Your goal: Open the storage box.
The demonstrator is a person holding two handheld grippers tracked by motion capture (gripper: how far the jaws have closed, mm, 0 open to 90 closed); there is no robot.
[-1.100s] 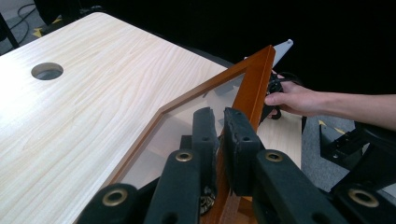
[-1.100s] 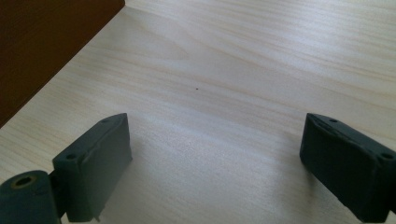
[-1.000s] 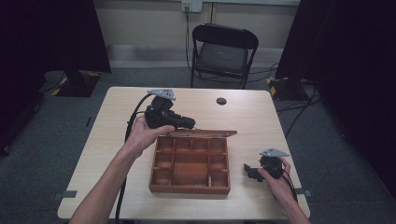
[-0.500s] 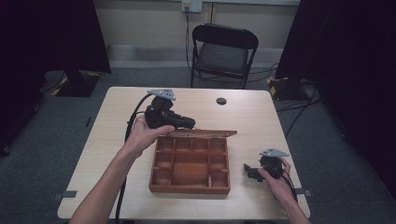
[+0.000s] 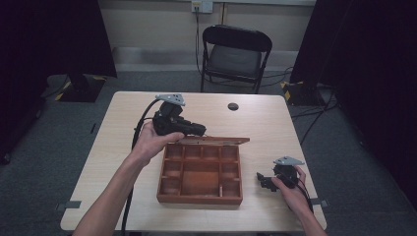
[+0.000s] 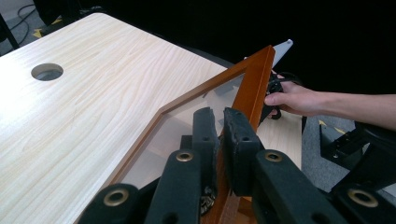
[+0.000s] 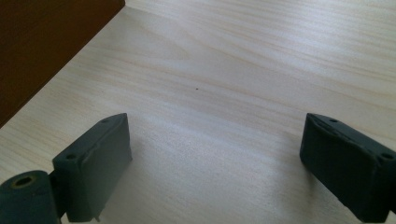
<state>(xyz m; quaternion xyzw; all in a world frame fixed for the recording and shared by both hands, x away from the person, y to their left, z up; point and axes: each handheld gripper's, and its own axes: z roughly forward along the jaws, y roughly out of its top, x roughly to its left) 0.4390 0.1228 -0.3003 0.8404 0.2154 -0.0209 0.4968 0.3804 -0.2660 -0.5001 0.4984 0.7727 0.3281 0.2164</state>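
Your left gripper (image 5: 199, 131) clamps the raised glass lid (image 6: 243, 88) of the wooden box (image 5: 200, 172); your right gripper (image 5: 260, 179) rests on the table (image 5: 113, 147), jaws wide, empty.

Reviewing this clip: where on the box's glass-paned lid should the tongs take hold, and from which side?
On the wooden frame rail at the free edge of the lid, coming from the box's far side, as the left tongs do now. The rail is thin enough to pinch across, and the glass pane offers no edge. The wooden box is open, so that rail stands clear.
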